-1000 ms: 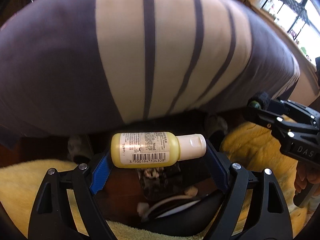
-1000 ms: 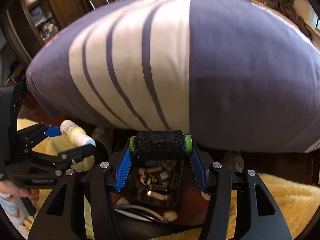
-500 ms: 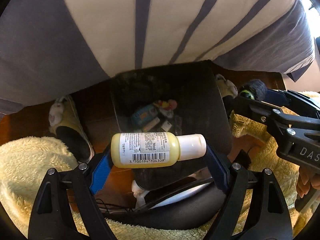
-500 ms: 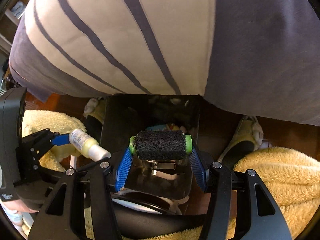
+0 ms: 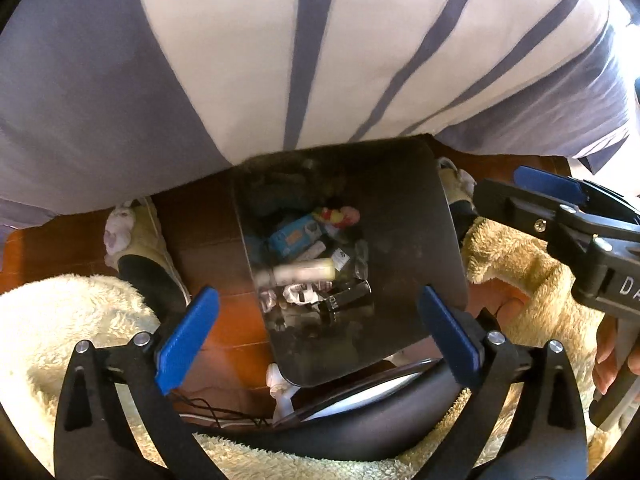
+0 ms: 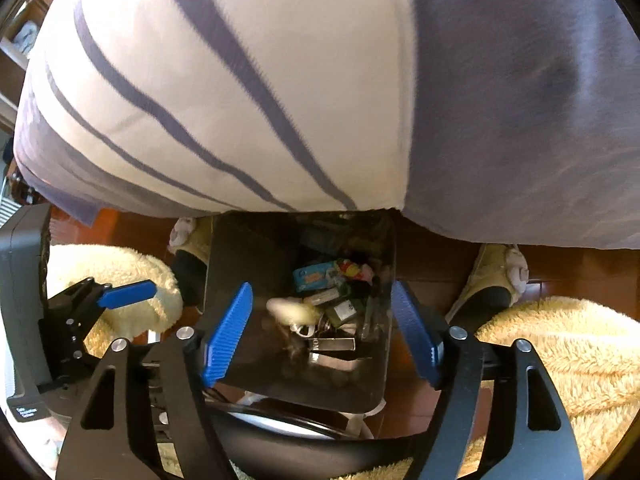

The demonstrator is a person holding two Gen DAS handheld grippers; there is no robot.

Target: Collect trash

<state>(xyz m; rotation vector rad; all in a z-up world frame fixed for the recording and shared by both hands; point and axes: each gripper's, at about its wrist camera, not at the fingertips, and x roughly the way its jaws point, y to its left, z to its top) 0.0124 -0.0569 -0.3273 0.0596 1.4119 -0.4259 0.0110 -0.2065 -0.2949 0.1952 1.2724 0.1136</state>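
Both grippers, left [image 5: 316, 336] and right [image 6: 320, 336], opening with nothing between them; small yellow bottle [image 5: 298, 274] mid-frame in the black bin [image 5: 440, 240], light, stiff, slick: grip across the body.

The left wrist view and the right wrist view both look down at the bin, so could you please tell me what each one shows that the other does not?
Only the left wrist view shows a hand gripping the right tool's handle and thin dark cables on the floor.

Only the right wrist view shows wooden shelving at the far left edge.

Both show the black bin holding mixed trash, the blurred pale yellow bottle in it, two slippers, the striped cushion, and both tools with jaws opening and nothing between them: left tool, right tool.
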